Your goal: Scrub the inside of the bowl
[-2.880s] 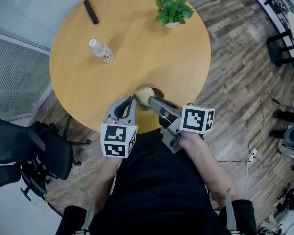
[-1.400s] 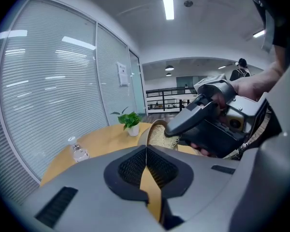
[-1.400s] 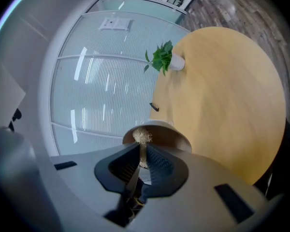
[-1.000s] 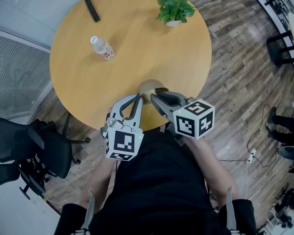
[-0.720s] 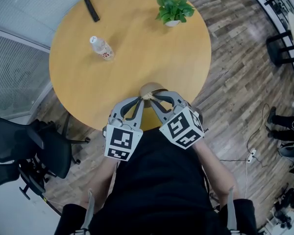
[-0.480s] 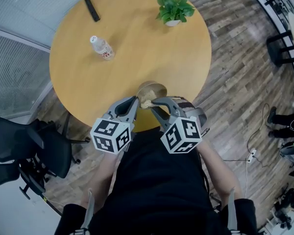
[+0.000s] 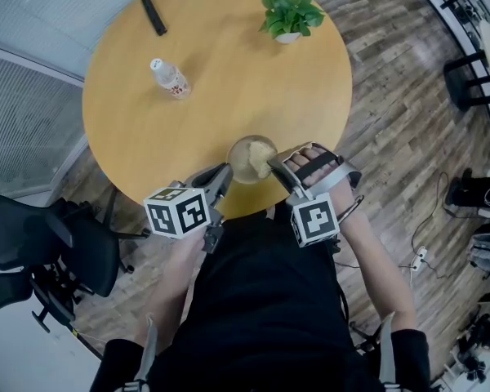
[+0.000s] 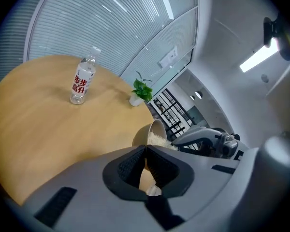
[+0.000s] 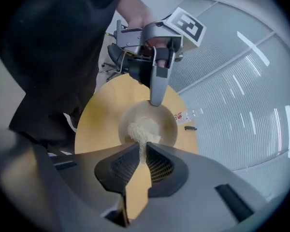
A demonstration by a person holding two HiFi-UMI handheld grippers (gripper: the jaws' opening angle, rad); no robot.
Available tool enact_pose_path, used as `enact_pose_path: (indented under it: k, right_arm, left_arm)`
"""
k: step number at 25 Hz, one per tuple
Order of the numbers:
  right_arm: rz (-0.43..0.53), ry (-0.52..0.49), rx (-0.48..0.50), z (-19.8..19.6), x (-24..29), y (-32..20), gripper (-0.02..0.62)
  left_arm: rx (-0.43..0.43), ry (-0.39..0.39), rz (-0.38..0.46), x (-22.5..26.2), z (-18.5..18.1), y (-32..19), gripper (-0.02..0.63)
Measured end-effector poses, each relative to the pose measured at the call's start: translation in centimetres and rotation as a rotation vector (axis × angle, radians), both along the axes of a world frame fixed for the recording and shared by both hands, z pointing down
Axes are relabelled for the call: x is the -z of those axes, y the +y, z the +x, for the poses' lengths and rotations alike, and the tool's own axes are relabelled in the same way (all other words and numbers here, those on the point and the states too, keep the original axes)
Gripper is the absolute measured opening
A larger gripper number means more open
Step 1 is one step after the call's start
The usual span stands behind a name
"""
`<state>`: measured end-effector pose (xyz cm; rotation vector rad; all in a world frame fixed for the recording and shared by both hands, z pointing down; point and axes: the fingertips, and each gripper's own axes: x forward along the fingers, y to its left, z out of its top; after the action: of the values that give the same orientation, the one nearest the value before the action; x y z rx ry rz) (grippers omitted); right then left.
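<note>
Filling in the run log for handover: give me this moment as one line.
left gripper: shut on bowl rim | right gripper: shut on scrub pad, pad inside bowl | bowl: at table's near edge

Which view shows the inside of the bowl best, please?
The right gripper view: it looks straight into the bowl, with the scrubber inside. The head view shows the bowl small, from above. The left gripper view shows mainly its outer wall and rim.

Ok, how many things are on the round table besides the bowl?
3: a clear plastic bottle with a red label, standing at the left; a slim black bar near the far left edge; a small green potted plant at the far right.
</note>
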<state>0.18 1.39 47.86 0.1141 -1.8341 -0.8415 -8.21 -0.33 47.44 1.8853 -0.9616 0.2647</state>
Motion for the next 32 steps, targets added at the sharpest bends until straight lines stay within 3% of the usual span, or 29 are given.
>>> enact_pose_path:
  k: [4, 10, 14, 18, 23, 28, 32]
  right_arm:
    - [0.023, -0.093, -0.004, -0.9, 1.9, -1.8, 0.051]
    - [-0.225, -0.345, -0.202, -2.7, 2.9, -2.4, 0.05]
    - [-0.388, -0.399, -0.233, -3.5, 2.4, -0.5, 0.049]
    - [-0.521, -0.4, -0.252, -3.3, 1.7, 1.2, 0.049]
    - [-0.556, -0.517, -0.371, -1.5, 2.6, 0.9, 0.051]
    - [-0.518, -0.616, -0.611, 3.7, 3.2, -0.7, 0.051]
    - [-0.489, -0.664, -0.813, 9.5, 3.1, -1.5, 0.049]
  left_arm:
    - [0.003, 0.06, -0.036, -0.5, 0.8, 0.4, 0.02]
    - [0.053, 0.109, -0.008, 0.5, 0.4, -0.4, 0.02]
    - [0.084, 0.13, 0.009, 0.9, -0.4, -1.0, 0.018]
    - [0.078, 0.037, 0.037, 0.2, -1.4, -1.4, 0.018]
    - [0.107, -0.025, -0.037, -3.5, -2.7, -1.7, 0.015]
    - [0.182, 0.007, -0.174, -8.5, -3.7, -1.6, 0.015]
    - [0.232, 0.015, -0.237, -11.7, -4.7, -1.8, 0.015]
